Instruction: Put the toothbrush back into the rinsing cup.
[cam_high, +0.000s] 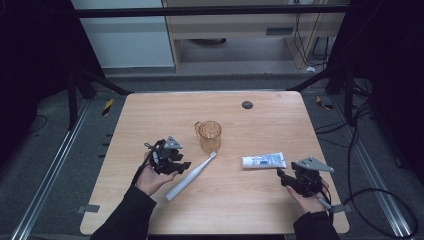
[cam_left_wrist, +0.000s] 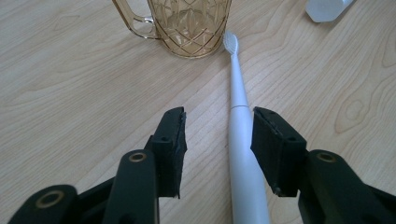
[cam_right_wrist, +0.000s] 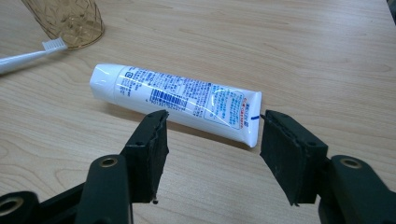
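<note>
Under both grippers the table (cam_left_wrist: 70, 93) is pale wood with a matt, fine grain. Between the left gripper's (cam_left_wrist: 218, 140) matt black, rough-edged pads lies a toothbrush (cam_left_wrist: 240, 140) of smooth white plastic. Ahead of it stands an amber cup (cam_left_wrist: 189, 25), glossy, faceted, probably plastic. Just before the right gripper (cam_right_wrist: 212, 149) lies a glossy white printed toothpaste tube (cam_right_wrist: 177, 100).

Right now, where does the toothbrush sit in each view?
High view: toothbrush lies slantwise at centre, right of the left gripper.
Left gripper view: runs up the middle between open jaws.
Right gripper view: head at the upper left edge.
Shared landmark: amber cup at its bristles.
</note>
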